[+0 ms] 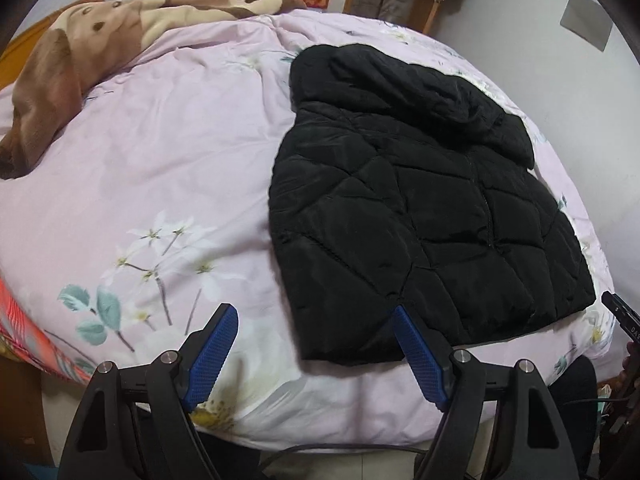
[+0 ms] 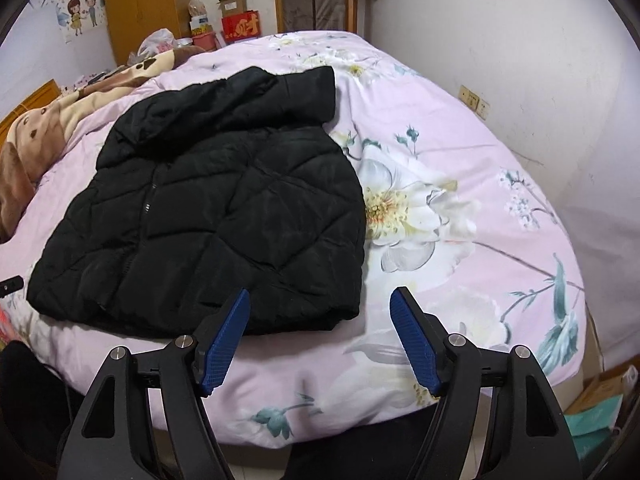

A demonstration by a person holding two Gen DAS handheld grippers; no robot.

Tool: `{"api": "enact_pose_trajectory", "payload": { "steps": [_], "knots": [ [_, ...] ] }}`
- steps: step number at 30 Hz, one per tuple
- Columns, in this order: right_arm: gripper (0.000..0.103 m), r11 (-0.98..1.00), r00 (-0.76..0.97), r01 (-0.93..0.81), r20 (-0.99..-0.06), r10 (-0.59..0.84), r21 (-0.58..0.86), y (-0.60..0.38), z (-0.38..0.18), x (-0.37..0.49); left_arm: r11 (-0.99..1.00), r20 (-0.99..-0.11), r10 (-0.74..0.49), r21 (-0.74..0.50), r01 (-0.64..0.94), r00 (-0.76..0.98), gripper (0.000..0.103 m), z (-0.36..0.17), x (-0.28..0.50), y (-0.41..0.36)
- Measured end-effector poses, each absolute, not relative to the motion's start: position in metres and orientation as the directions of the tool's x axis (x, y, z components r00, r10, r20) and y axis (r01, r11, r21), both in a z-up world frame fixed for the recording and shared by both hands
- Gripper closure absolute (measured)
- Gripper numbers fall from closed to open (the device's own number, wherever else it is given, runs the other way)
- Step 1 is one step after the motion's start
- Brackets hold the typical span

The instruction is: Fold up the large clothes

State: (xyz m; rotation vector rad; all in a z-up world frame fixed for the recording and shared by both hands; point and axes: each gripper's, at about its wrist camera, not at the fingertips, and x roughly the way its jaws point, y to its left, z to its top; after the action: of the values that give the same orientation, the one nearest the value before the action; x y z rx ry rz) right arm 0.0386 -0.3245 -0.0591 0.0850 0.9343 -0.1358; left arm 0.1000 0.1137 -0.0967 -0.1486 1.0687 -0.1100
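Jacket [image 1: 420, 216] lies flat on the bed [image 1: 160, 168], zip side up, hood [image 1: 400, 92] at the far end, hem at the near edge of the bed. No sleeves stick out past the body in either view, so they look tucked in; can't tell whether under or over. Shape is a compact rectangle plus hood.

Step in hand, my read: approach for the bottom-up fold, hem toward hood. Nothing gripped yet.

Left hand-held gripper [image 1: 316, 322]: jaws wide apart, empty. It sits just off the jacket's near-left hem corner; the right finger overlaps the hem edge in the left wrist view, but contact can't be confirmed.

Right hand-held gripper [image 2: 320, 308]: jaws apart, empty. It sits at the jacket's near-right hem corner; the left finger overlaps the hem in view, the right finger is over bare duvet.

Blanket [image 1: 60, 80] is well clear of the jacket, at the headboard end.

Next move calls for:
- each gripper to straddle its hem corner, one pad under the fabric, one on top
- a bite through all padded layers, not just the top shell; puffy fill will resist
- both to close together, lift evenly, carry the hem up to the hood line

Risk: slick shell slipping out, or the duvet getting pinched with the hem.
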Motion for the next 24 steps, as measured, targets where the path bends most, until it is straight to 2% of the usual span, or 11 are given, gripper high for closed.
{"api": "enact_pose_trajectory", "payload": {
  "steps": [4, 10, 13, 15, 19, 24],
  "knots": [
    [0.03, 0.987, 0.568, 0.161, -0.82, -0.071, 0.026, -0.326, -0.073, 0.046, 0.976, -0.873, -0.182, -0.216, -0.024, 0.452, 0.023, -0.108, 0.108, 0.114],
    [0.03, 0.986, 0.538, 0.164, -0.841, -0.066, 0.027, -0.327, -0.089, 0.059, 0.978, -0.898, -0.168, -0.204, -0.048, 0.407, 0.024, -0.128, 0.117, 0.11],
    [0.03, 0.986, 0.525, 0.166, -0.849, -0.06, 0.033, -0.328, -0.097, 0.066, 0.974, -0.898, -0.176, -0.219, -0.062, 0.404, 0.031, -0.135, 0.123, 0.109],
    [0.03, 0.985, 0.508, 0.169, -0.86, -0.055, 0.037, -0.328, -0.104, 0.07, 0.973, -0.9, -0.176, -0.221, -0.07, 0.399, 0.044, -0.138, 0.125, 0.105],
    [0.031, 0.986, 0.511, 0.166, -0.858, -0.056, 0.035, -0.324, -0.108, 0.074, 0.983, -0.906, -0.142, -0.177, -0.053, 0.4, 0.048, -0.14, 0.128, 0.093],
    [0.045, 0.987, 0.508, 0.16, -0.859, -0.064, 0.021, -0.32, -0.107, 0.074, 0.986, -0.909, -0.12, -0.155, -0.058, 0.399, 0.06, -0.138, 0.127, 0.088]
  ]
}}
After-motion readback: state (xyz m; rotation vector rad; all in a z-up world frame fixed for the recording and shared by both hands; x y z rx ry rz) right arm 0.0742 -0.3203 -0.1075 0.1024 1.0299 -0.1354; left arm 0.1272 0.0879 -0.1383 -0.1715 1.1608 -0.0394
